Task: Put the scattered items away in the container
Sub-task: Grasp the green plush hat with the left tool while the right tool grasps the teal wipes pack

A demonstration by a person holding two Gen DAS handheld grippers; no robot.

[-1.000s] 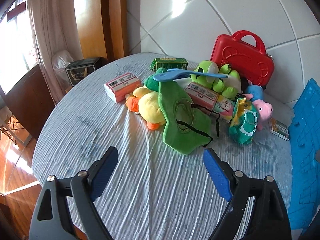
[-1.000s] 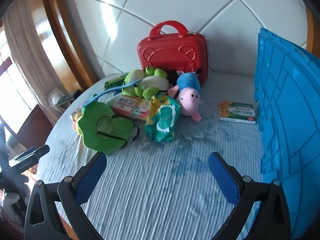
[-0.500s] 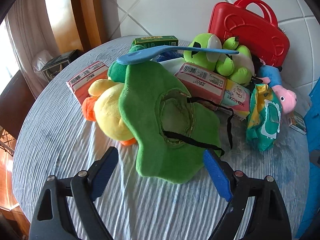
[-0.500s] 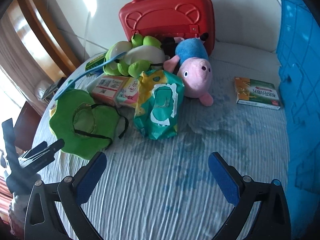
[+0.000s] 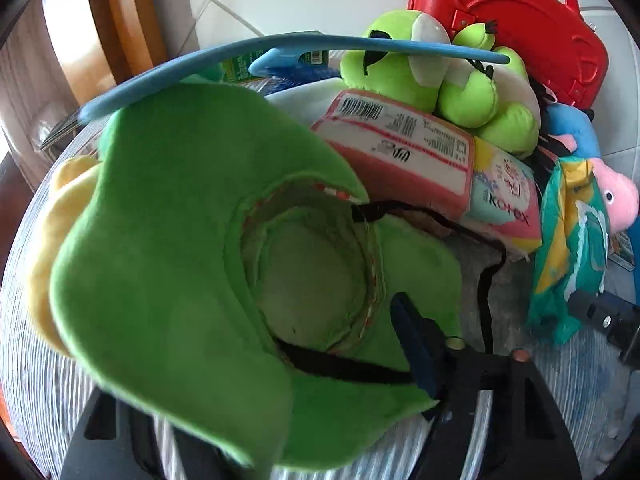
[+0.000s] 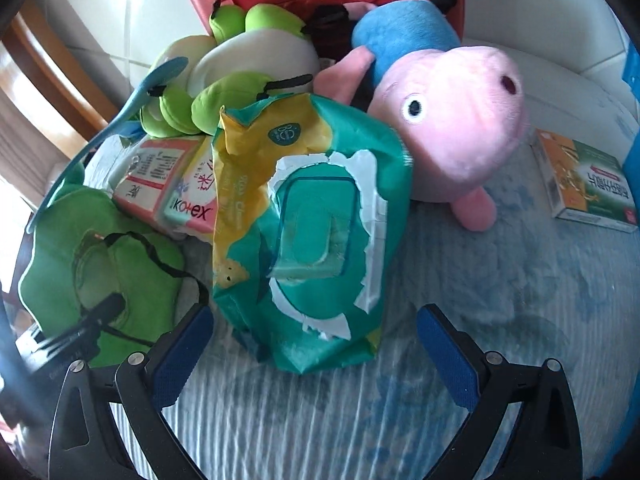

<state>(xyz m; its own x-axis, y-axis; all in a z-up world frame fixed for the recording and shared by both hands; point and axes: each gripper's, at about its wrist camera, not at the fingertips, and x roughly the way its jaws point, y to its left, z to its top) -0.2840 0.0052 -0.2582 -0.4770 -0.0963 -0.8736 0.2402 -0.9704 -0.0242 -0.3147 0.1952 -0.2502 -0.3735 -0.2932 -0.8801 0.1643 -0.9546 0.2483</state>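
Note:
A green plush hat (image 5: pixel 180 220) lies upturned at the front of the pile, its brim draped over my left gripper (image 5: pixel 320 308). Those jaws are closing with the hat between them; only the right fingertip (image 5: pixel 412 340) shows, the other is hidden under the brim. My right gripper (image 6: pixel 314 320) is open, and the lower end of a teal and yellow wipes pack (image 6: pixel 304 220) sits between its fingers without touching them. Behind are a pink pig plush (image 6: pixel 452 120), a green frog plush (image 5: pixel 420 68) and a pink Kotex pack (image 5: pixel 420 160).
A red case (image 5: pixel 520 12) stands against the wall behind the pile. A long blue spoon-like handle (image 5: pixel 280 46) lies across the toys; a yellow duck plush (image 5: pixel 52 216) sits under the hat. An orange and green box (image 6: pixel 584 184) lies by the blue crate (image 6: pixel 634 72).
Both grippers have come down and forward onto the pile. The left one has slid under the hat's brim and its jaws have narrowed. The right one has reached the wipes pack.

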